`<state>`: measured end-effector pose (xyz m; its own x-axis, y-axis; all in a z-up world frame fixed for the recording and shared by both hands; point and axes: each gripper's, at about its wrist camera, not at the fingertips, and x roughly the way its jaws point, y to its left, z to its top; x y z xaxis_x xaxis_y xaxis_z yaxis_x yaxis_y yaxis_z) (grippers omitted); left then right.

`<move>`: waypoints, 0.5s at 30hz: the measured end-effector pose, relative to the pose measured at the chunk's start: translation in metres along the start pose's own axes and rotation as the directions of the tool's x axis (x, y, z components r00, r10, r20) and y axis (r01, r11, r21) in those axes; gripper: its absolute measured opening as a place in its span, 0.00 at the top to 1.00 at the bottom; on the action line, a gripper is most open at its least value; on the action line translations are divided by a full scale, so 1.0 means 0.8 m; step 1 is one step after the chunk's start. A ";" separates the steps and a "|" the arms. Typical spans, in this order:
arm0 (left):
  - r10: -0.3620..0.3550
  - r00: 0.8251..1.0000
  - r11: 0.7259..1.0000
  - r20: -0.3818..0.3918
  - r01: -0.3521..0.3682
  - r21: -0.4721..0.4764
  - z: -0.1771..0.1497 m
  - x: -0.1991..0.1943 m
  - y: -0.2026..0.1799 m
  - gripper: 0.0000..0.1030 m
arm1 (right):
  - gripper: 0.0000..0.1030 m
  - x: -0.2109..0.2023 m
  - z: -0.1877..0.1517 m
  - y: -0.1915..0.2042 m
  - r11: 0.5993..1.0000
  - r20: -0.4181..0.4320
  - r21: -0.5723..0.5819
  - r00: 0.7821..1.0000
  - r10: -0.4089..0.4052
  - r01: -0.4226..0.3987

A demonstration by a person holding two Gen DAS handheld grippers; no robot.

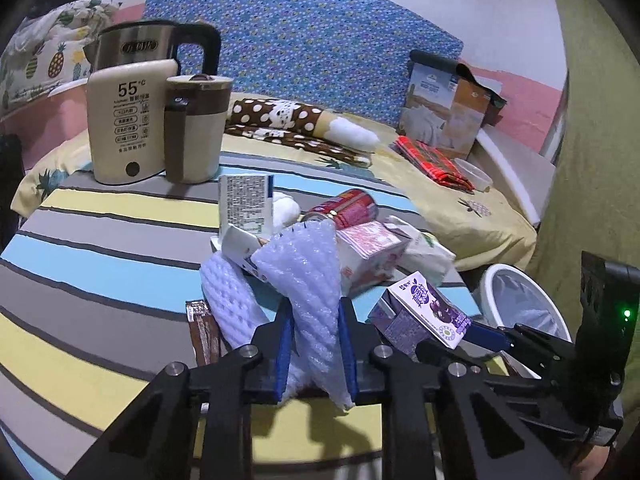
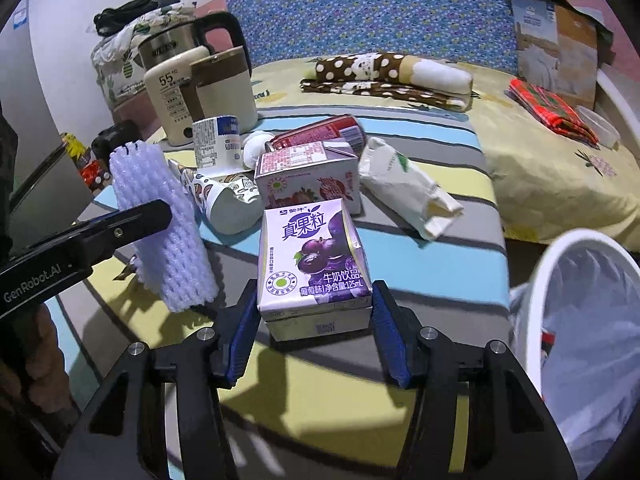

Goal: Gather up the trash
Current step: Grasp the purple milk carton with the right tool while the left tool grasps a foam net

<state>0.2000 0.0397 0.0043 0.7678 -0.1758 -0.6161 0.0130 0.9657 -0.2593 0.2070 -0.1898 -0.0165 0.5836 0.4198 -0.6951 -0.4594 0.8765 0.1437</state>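
Note:
My left gripper [image 1: 314,312] is shut on a white foam fruit net [image 1: 308,280], held just above the striped table; the net also shows in the right wrist view [image 2: 160,220]. My right gripper [image 2: 314,304] is shut on a purple grape milk carton [image 2: 312,252], which also shows in the left wrist view [image 1: 424,312]. More trash lies behind on the table: a pink carton [image 2: 308,176], a red can [image 2: 320,132], a paper cup [image 2: 228,200], a white wrapper [image 2: 408,188] and a small white carton [image 1: 245,204].
A white bin with a plastic liner [image 2: 592,320] stands off the table's right edge. A kettle [image 1: 152,46], a cream warmer [image 1: 124,120] and a mug [image 1: 196,128] stand at the table's back left. A bed with folded cloths [image 1: 304,128] lies behind.

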 end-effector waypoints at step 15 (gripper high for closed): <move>-0.035 0.999 0.997 -0.001 0.035 0.071 -0.041 -0.060 -0.035 0.79 | 0.46 -0.056 -0.033 -0.004 0.999 0.049 0.049 0.999 -0.016 0.014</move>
<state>0.1420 0.0151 0.0169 0.7660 -0.2095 -0.6077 0.0853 0.9702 -0.2270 0.1642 -0.2174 -0.0044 0.6231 0.4165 -0.6620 -0.4182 0.8927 0.1680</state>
